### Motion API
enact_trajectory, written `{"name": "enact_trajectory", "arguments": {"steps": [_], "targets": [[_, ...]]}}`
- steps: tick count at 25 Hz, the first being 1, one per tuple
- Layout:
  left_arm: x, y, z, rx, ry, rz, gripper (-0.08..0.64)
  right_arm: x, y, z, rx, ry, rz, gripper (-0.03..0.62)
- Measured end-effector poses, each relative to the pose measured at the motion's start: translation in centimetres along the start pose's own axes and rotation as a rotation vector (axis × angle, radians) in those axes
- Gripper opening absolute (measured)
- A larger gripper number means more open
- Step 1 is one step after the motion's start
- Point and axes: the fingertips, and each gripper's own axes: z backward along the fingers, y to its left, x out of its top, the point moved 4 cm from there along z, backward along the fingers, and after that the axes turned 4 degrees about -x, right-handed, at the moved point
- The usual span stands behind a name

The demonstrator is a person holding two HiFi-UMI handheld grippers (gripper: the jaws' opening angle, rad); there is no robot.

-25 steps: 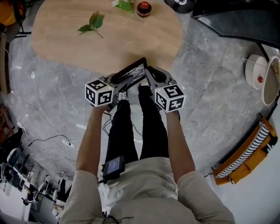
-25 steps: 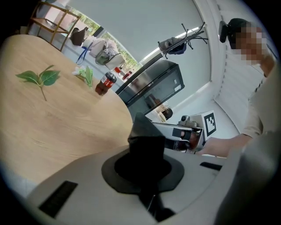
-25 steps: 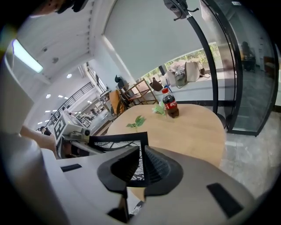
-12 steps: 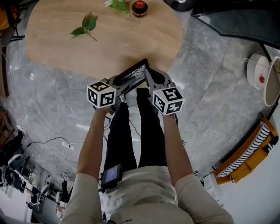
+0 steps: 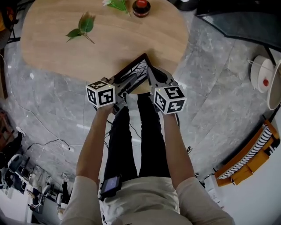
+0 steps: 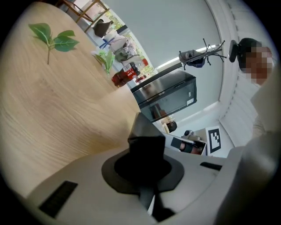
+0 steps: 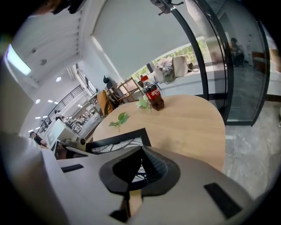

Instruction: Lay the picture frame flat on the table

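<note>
The picture frame [image 5: 137, 70], black-edged with a white print of dark branches, hangs tilted over the near edge of the oval wooden table [image 5: 109, 39]. My left gripper [image 5: 126, 83] is shut on its left side; in the left gripper view only a dark sliver of the frame [image 6: 141, 129] pokes out beyond the left gripper [image 6: 142, 147]. My right gripper [image 5: 150, 75] is shut on the frame's right edge. In the right gripper view the frame [image 7: 116, 141] slopes away to the left of the right gripper [image 7: 139, 165], above the table [image 7: 184, 123].
A leafy sprig [image 5: 81, 27] lies on the table's far left. A red-capped cola bottle [image 5: 141, 6] and more greenery [image 5: 117, 4] stand at the back edge. On the grey floor are a white round appliance [image 5: 260, 72], an orange striped object [image 5: 252, 151] and cables [image 5: 48, 143].
Both grippers have carried the frame a little forward, so more of it now hangs over the table's near edge. Both stay shut on it.
</note>
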Motion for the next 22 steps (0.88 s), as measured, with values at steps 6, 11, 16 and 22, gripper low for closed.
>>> {"name": "enact_trajectory", "arguments": {"steps": [6,11,16,22], "targets": [[1.0,1.7,-0.8,-0.007,-0.095,0.101,0.028,-0.8,-0.2,-1.9,-0.001,0.006,-0.01,0.034],[1.0,2.7,-1.2,-0.007,-0.133,0.162,0.028,-1.5,-0.3,-2.7,0.002,0.01,-0.007,0.034],[1.0,3.4,-2.1,-0.026,-0.134,0.183,0.028,-1.1,-1.1,-3.8,-0.02,0.001,0.017,0.034],[0.7,4.1,-2.2,-0.021,-0.144,0.264,0.029,-1.2,-1.3,-4.8,-0.045,0.012,0.046,0.034]]}}
